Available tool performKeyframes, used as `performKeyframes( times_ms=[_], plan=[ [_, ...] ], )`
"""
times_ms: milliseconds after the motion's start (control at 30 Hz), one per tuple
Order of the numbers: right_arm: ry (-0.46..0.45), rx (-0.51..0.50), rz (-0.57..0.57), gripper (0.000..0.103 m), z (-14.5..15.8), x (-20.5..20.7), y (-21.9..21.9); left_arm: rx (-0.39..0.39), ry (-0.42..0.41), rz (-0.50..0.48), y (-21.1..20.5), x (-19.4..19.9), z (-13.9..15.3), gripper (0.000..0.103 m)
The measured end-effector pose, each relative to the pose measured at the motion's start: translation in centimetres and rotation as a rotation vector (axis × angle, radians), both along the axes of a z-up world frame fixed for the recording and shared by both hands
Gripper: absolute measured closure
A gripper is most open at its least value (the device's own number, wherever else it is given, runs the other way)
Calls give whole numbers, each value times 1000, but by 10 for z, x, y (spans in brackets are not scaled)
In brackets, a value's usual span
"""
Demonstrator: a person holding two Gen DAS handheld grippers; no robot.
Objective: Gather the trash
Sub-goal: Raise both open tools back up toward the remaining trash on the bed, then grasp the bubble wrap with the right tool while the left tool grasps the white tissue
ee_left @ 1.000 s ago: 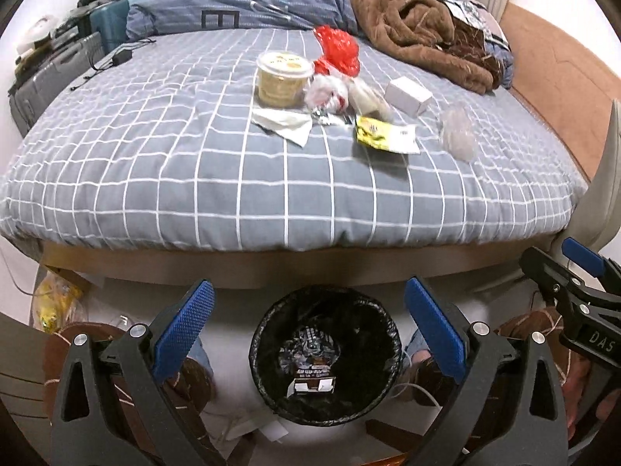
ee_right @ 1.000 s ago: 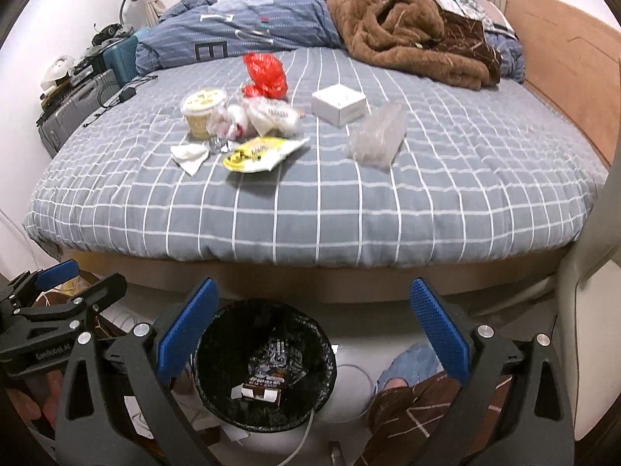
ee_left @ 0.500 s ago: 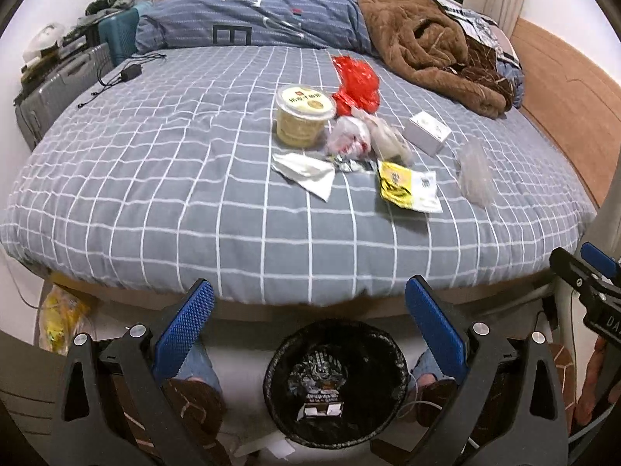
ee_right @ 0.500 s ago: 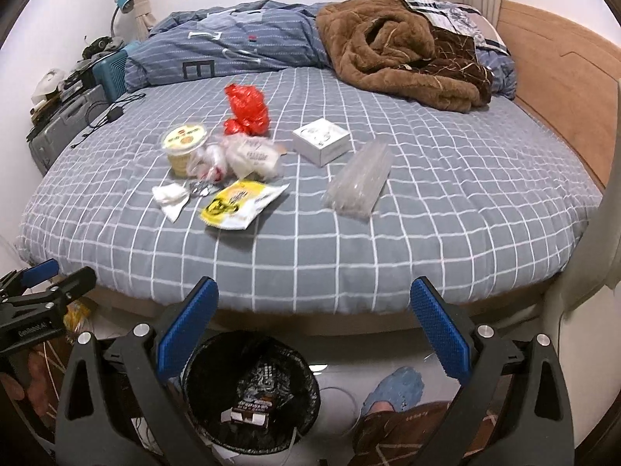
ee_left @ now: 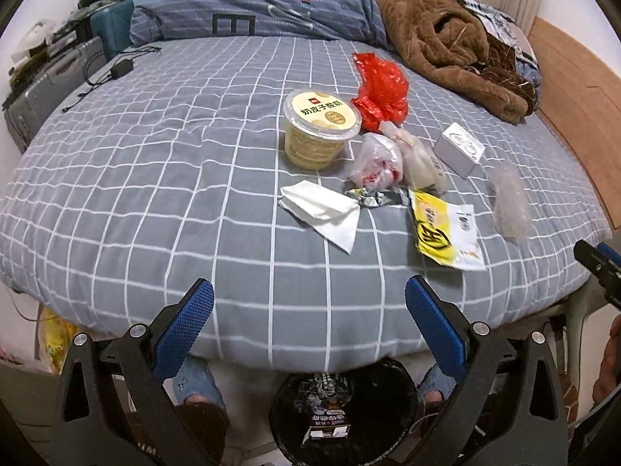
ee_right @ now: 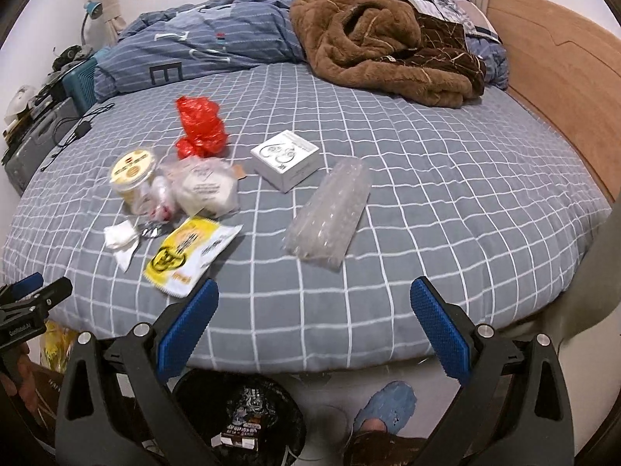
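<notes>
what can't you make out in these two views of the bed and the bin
- Black round trash bin: left wrist view, far rim hidden by the bed edge; right wrist view, cut by the left finger.
- Round yellow lidded tub: right wrist view, lid print blurred, front hidden by a clear crumpled bag.
- Crumpled silver foil wrapper: both views, too small to identify.

Evenly lit room, heavy fisheye bend

Soft overhead light leaves only faint shadows beside the litter on the bed [ee_left: 155,178]; the grid lines bow toward dark, vignetted corners (strongest at the frame edges), and the yellow tub [ee_right: 134,178] is smeared with slight blur in the right view.
</notes>
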State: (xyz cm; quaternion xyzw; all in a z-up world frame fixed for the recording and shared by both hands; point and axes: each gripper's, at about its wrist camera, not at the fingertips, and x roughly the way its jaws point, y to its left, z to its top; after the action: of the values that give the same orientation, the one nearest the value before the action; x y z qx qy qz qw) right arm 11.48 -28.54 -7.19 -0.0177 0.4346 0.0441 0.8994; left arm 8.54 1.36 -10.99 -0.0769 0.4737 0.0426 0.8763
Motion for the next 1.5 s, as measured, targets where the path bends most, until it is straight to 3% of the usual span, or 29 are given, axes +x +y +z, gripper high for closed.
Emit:
performKeyframes(
  times_ms=[433, 900, 1200, 1367, 1500],
  plan=[
    [39, -3, -19, 8, -27, 69, -3, 21, 58, -9, 3, 62, -34, 6],
    [119, 18, -45, 18, -65, 120, 1, 47, 85, -80, -1, 97, -58, 10],
    [176, 39, -51, 33, -83, 137, 1, 65, 92, -124, -9, 104, -69, 28],
    [190, 43, -51, 44, -85, 139, 2, 43, 100, -145, -10, 106, -69, 52],
    [196, 32, -42, 56, -85, 140, 3, 46, 104, -151, -13, 104, -70, 64]
  ],
)
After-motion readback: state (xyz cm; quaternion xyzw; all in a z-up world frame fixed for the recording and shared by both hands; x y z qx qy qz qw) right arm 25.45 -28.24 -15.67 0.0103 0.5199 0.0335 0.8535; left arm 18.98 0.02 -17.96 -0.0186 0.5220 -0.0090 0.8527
